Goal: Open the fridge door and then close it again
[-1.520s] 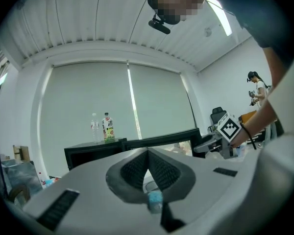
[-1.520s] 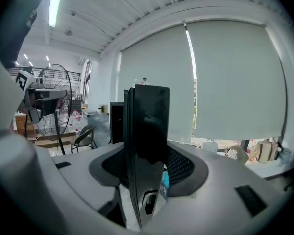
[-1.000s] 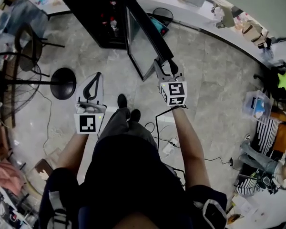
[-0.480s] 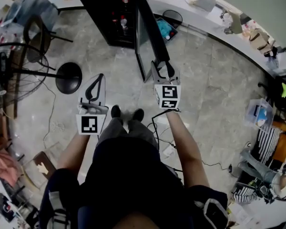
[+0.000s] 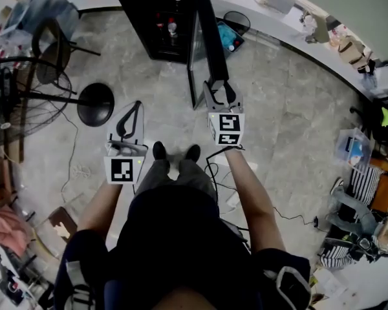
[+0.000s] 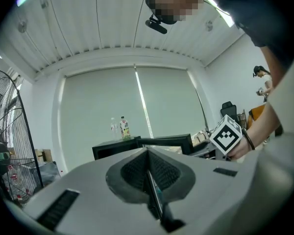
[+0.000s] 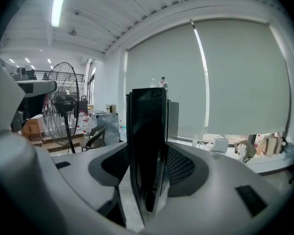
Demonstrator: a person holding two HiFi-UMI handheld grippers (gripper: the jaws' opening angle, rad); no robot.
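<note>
The door (image 5: 207, 37) has swung with the right gripper (image 5: 218, 89) and now stands nearer straight out from the fridge (image 5: 142, 18); the person's feet have come side by side. At far left a fan (image 5: 26, 102) stands on the floor. The left gripper (image 5: 133, 108) hangs in the air over the floor, jaws together with nothing between them. The black fridge is at top centre, open, with its door edge-on toward the person. The right gripper's jaws are clamped on the door's free edge. At right a curved white bench (image 5: 288, 24) carries clutter.
</note>
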